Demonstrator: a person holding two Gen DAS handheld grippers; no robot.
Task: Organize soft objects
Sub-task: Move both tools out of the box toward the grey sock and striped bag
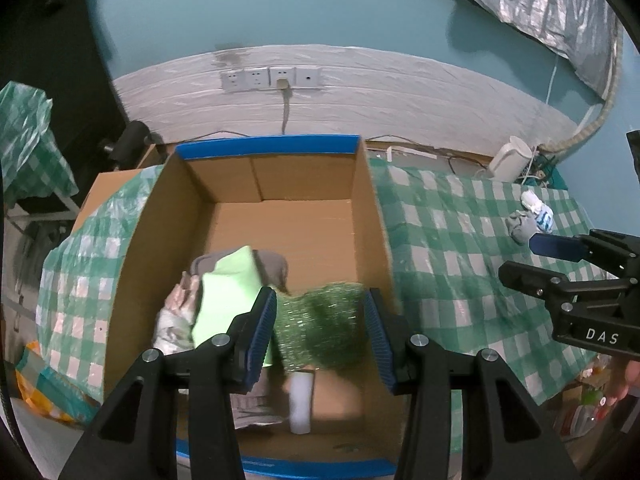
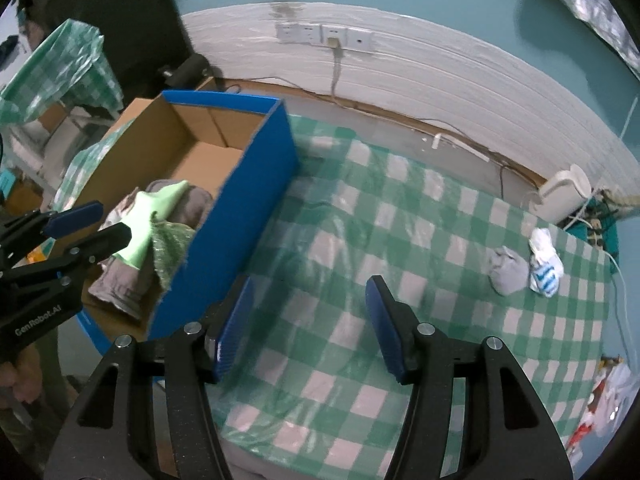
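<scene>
Left wrist view:
Left tool [image 1: 320, 332]: hanging over the box [image 1: 280, 184], its pads [image 1: 262, 336] standing apart; the green tinsel piece [image 1: 324, 328] is lying between them, and whether they are pressing it I cannot tell.
Box contents: a lime cloth [image 1: 228, 304], a grey cloth [image 1: 276, 268] and a pale patterned one [image 1: 176, 320] are bunching toward the near left corner of the box.
Doing it well: letting the tinsel piece go low over the bare floor of the box, so nothing is snagging on the pads.

Right wrist view:
Right tool [image 2: 308, 328]: hovering over the checked table [image 2: 360, 240] just right of the box's blue wall, jaws apart, holding nothing.
Remaining items: a grey sock [image 2: 508, 272] and a white-blue sock [image 2: 544, 268] are lying touching near the table's far right corner.
Next reach: probably those socks, one at a time.
</scene>
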